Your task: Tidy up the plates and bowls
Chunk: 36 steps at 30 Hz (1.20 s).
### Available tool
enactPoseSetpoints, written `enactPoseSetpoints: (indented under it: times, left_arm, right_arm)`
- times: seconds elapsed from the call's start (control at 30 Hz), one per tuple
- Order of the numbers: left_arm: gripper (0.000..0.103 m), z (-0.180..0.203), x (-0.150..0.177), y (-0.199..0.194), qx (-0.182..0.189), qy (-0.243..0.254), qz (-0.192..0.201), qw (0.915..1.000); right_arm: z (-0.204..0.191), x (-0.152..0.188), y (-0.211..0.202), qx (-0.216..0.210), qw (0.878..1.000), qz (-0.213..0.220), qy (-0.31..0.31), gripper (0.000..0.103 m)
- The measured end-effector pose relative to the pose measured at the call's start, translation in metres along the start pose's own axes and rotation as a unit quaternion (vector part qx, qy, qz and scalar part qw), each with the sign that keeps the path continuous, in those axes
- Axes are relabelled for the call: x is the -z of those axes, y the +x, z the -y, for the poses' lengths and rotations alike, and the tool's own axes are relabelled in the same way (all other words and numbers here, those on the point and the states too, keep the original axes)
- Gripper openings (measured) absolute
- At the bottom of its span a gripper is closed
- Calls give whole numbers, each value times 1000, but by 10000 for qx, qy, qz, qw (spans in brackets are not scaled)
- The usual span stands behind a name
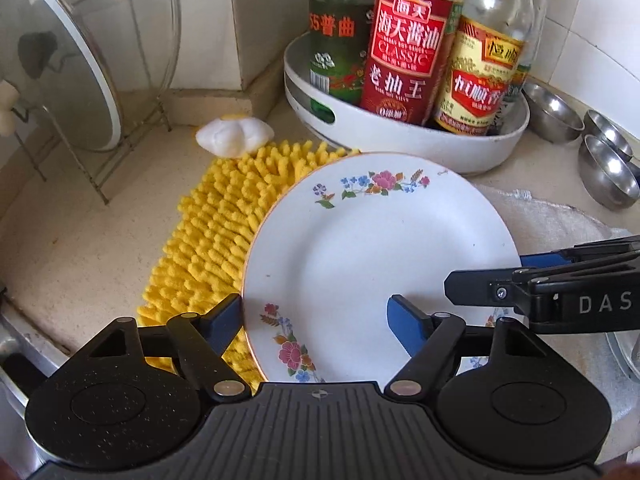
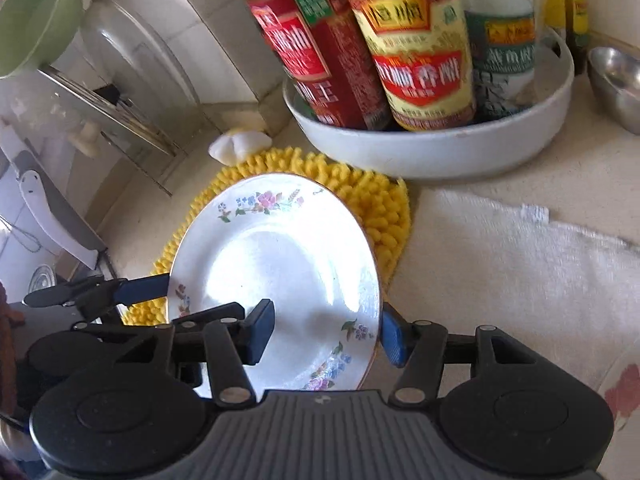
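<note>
A white plate with flower prints point(image 1: 372, 256) is held tilted over a yellow chenille mat point(image 1: 224, 220). My left gripper point(image 1: 316, 320) straddles the plate's near-left rim, one blue finger outside the rim, the other on the plate's face, jaws apart. My right gripper point(image 2: 326, 334) straddles the plate point(image 2: 276, 276) at its right rim, one finger on each side; it also shows in the left wrist view point(image 1: 520, 276). Whether either pair of pads presses the rim is unclear.
A white round tray point(image 1: 400, 136) with sauce bottles point(image 1: 408, 40) stands behind the mat. Steel bowls point(image 1: 608, 172) sit at the right. A glass lid on a wire rack point(image 1: 68, 72) stands at the left. A white towel point(image 2: 520, 264) lies right of the mat. A green bowl point(image 2: 36, 20) sits top left.
</note>
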<state>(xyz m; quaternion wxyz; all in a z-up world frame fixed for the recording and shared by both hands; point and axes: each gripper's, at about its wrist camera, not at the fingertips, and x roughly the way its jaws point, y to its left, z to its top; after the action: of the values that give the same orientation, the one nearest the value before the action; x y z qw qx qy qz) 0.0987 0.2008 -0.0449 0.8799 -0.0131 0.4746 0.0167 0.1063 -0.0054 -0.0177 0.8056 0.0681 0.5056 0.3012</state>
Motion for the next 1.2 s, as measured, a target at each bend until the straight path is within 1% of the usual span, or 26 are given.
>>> enactPoseSetpoints:
  times: [0.1, 0.17, 0.3, 0.4, 0.43, 0.5, 0.53, 0.57, 0.7, 0.87, 1.03, 1.2]
  left_arm:
    - [82, 1, 5, 8, 64, 37, -143, 9999]
    - [84, -1, 9, 10, 163, 10, -126, 9998]
    - [88, -3, 10, 9, 98, 61, -157, 9998]
    - [90, -4, 10, 10, 81, 79, -144, 9998]
    - [90, -4, 10, 11, 89, 97, -120, 9998]
    - [88, -1, 10, 12, 192, 134, -85, 9997]
    - [86, 1, 10, 11, 167, 148, -67, 9997]
    - [85, 2, 10, 11, 108, 154, -39, 9998]
    - [83, 1, 8, 6, 91, 125, -31, 9999]
    - [82, 1, 5, -2, 97, 123, 90, 9998]
    - [82, 5, 5, -9, 93, 131, 127, 9998]
    - [82, 11, 3, -13, -4, 101, 150, 9998]
  right_arm:
    - [5, 5, 6, 45, 9999, -116, 39, 73]
    - [8, 6, 5, -9, 9999, -96, 82, 73]
    - [8, 7, -2, 162, 9999, -40, -12, 73]
    - [8, 9, -4, 147, 9999, -67, -14, 73]
    - [6, 11, -3, 137, 9999, -78, -51, 73]
    - [2, 12, 1, 128, 9998, -131, -75, 67]
    - [-2, 13, 2, 255, 9996, -100, -84, 66]
    - [-5, 14, 2, 323, 9993, -81, -147, 66]
    - [-12, 17, -2, 426, 9984, -45, -379, 66]
    - [-13, 18, -10, 419, 9984, 75, -376, 66]
    - [-14, 19, -18, 404, 9983, 195, -368, 66]
    - [-10, 21, -25, 271, 9988, 229, -350, 66]
